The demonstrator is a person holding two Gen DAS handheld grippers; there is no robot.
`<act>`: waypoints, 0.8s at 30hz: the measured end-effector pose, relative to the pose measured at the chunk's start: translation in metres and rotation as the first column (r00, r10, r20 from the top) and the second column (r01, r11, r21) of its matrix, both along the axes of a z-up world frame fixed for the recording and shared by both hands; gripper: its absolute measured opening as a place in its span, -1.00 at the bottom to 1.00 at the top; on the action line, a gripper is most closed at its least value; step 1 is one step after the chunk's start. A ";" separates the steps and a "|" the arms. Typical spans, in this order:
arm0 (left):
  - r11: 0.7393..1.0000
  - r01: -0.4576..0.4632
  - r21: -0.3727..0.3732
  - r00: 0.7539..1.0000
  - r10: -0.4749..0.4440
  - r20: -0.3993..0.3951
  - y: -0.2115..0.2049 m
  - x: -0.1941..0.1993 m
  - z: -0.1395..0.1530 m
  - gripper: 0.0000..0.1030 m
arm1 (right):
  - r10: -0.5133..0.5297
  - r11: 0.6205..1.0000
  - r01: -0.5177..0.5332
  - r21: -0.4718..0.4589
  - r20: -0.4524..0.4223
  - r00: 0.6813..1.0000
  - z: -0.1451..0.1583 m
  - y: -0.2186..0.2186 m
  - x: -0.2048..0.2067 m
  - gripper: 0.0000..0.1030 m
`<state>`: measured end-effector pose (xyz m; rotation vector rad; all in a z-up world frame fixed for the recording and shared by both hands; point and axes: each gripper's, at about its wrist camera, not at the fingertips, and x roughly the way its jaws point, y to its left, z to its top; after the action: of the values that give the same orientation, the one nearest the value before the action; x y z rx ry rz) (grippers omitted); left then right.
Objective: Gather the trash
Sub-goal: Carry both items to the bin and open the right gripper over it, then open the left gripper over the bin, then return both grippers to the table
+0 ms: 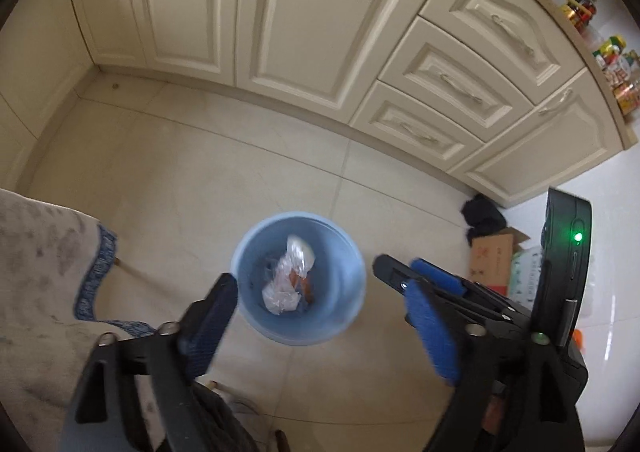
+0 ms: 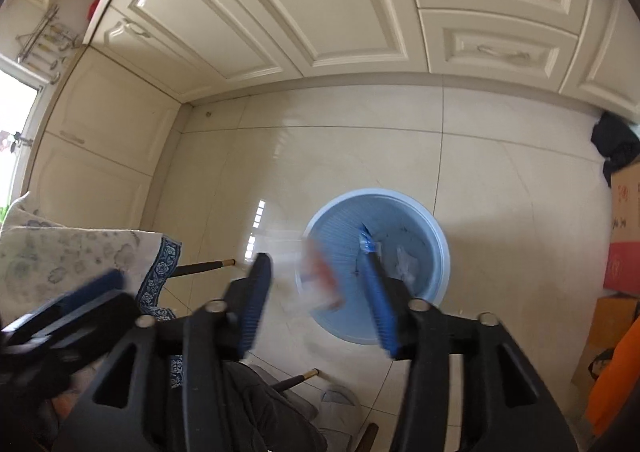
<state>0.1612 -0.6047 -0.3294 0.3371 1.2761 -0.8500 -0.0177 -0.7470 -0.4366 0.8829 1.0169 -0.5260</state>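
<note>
A round blue bin (image 1: 240,252) stands on the tiled floor below both grippers. Inside it lies a crumpled clear wrapper (image 1: 288,280) with orange bits. My left gripper (image 1: 320,286) hangs above the bin, open wide, with nothing between its pads. The right gripper's fingers (image 1: 436,272) reach in from the right. In the right wrist view my right gripper (image 2: 316,256) is open over the bin's rim (image 2: 376,192). A blurred clear and red wrapper (image 2: 320,280) is loose between its pads. A scrap of film (image 2: 366,244) clings to the right fingertip.
Cream cabinet doors (image 1: 320,20) and drawers (image 1: 452,84) run along the far side. A patterned cloth with a blue border (image 1: 48,272) drapes over furniture at the left. Cardboard boxes (image 1: 492,256) and a black bundle (image 1: 482,212) sit at the right.
</note>
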 end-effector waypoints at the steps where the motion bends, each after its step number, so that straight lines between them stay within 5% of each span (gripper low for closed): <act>1: 1.000 -0.010 0.001 1.000 0.010 0.014 -0.001 0.002 0.004 0.73 | -0.006 1.000 0.006 -0.005 -0.003 1.000 0.000 0.001 -0.002 0.28; 5: 0.999 -0.042 -0.016 0.997 0.043 0.069 0.009 0.000 0.025 0.86 | -0.059 0.998 0.059 -0.023 0.000 0.998 0.002 0.001 -0.011 1.00; 16: 0.980 -0.087 -0.181 0.983 0.114 0.143 0.072 -0.024 0.108 0.97 | -0.096 0.992 0.097 -0.083 0.017 0.995 0.049 0.024 -0.014 1.00; 24: 0.932 -0.082 -0.352 0.952 0.178 0.249 0.201 -0.057 0.187 0.97 | -0.019 0.982 0.044 -0.184 0.136 0.991 0.130 0.070 0.008 1.00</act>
<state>0.1039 -0.4034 -0.1423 0.0882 0.8618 -0.8568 -0.0095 -0.6769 -0.3065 0.7582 0.8185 -0.5719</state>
